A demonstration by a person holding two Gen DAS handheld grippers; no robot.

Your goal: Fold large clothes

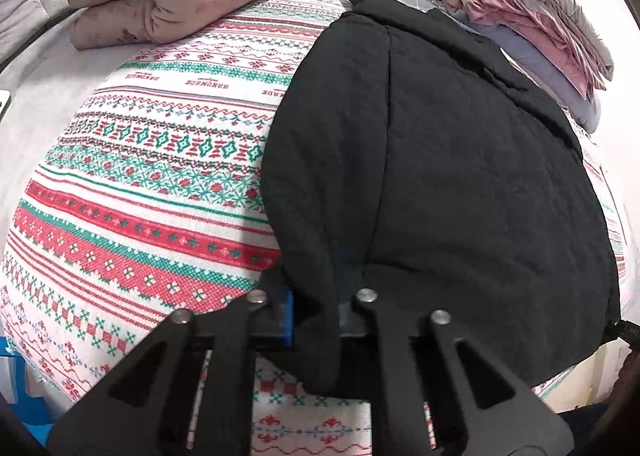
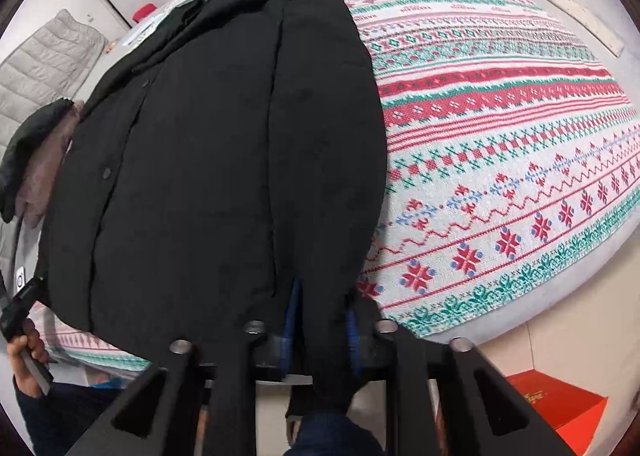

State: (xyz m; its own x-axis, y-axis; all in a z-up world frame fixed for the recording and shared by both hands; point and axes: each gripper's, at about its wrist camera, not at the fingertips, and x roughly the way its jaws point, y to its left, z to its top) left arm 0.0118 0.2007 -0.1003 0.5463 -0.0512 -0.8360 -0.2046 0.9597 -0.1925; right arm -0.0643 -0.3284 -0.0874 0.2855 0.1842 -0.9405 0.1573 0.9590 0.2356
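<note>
A large black quilted coat (image 1: 440,160) lies flat on a table covered with a red, green and white patterned cloth (image 1: 152,176), collar at the far end. My left gripper (image 1: 316,296) is shut on the coat's near hem at its left corner. In the right wrist view the same coat (image 2: 208,160) fills the left half, buttons showing down its front. My right gripper (image 2: 320,320) is shut on the coat's near hem at its right corner, at the table's front edge. Both sleeves look folded in over the body.
A folded pink floral garment (image 1: 168,4) under a black one sits at the far left. A stack of folded pink, white and lilac clothes (image 1: 528,12) sits at the far right. A red box (image 2: 560,412) lies on the floor. A ruler (image 2: 568,12) lies near the far edge.
</note>
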